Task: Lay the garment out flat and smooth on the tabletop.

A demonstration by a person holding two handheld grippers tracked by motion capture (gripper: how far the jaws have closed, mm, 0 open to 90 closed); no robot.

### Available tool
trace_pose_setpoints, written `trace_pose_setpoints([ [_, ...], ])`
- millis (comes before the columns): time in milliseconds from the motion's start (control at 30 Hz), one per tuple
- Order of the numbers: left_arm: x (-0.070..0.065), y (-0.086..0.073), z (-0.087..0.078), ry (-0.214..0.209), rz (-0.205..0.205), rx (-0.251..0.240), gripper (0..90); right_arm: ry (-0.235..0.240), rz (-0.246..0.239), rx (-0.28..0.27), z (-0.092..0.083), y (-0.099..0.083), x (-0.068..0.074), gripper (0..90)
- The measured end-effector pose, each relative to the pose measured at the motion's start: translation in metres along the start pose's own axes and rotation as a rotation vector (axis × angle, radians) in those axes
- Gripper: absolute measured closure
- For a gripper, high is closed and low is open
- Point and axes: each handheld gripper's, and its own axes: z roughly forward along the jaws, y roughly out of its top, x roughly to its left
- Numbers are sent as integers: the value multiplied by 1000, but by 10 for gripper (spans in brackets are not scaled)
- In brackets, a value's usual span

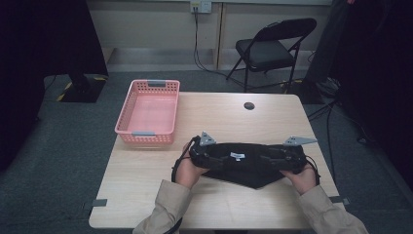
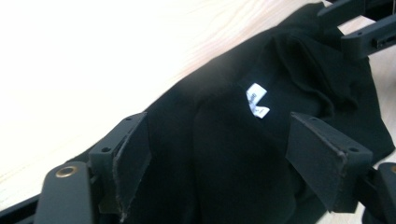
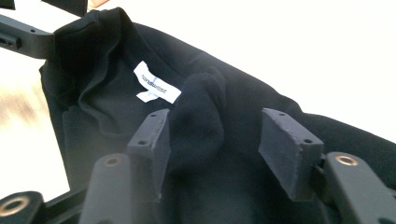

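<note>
Two grippers, left gripper (image 2: 219, 158) wide apart, right gripper (image 3: 215, 149) half-spread, both straddling one crumpled black cloth garment (image 1: 243, 168) at lower centre, unclamped; one pink plastic basket (image 1: 127, 114) upper left.

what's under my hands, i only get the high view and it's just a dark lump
Observer: A black garment; the left gripper view shows its white label lying inside the neck opening.
Operator: is the right gripper closed on it
Observer: No. In the right gripper view the right gripper has a raised fold of cloth between its jaws, against the left pad, clear of the other.
Operator: and the left
Observer: The left gripper stands wide over the cloth, pads not pressing it.
</note>
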Motion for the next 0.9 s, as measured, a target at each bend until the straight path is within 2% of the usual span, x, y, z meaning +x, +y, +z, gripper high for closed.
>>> trace_pose_setpoints([
  [67, 1, 1, 2, 1, -7, 10, 254, 1, 6, 2, 2, 0, -1, 448],
  [167, 3, 0, 5, -4, -15, 31, 353, 0, 13, 8, 5, 1, -2, 456],
  [233, 3, 0, 5, -7, -21, 45, 372, 5, 14, 13, 7, 1, -2, 470],
  [267, 3, 0, 5, -8, -17, 51, 418, 7, 10, 14, 8, 1, -1, 478],
  [333, 1, 0, 5, 10, -3, 68, 438, 9, 4, 21, 10, 1, 0, 490],
  [400, 0, 0, 5, 6, 1, 70, 501, 17, 3, 27, 12, 1, 2, 511],
  [433, -1, 0, 5, 3, -7, 77, 515, 21, -1, 31, 12, 1, 2, 531],
  [467, -2, 1, 4, 2, -14, 81, 571, 23, -5, 34, 13, 1, 3, 548],
  [633, -6, 2, 6, -18, 13, 88, 641, 35, -12, 50, 17, 1, 5, 605],
  [767, -8, 3, 5, -23, 17, 91, 743, 43, -17, 59, 18, -1, 5, 703],
  [900, -8, 2, 4, 0, 39, 82, 807, 59, -14, 55, 17, -2, 5, 822],
])
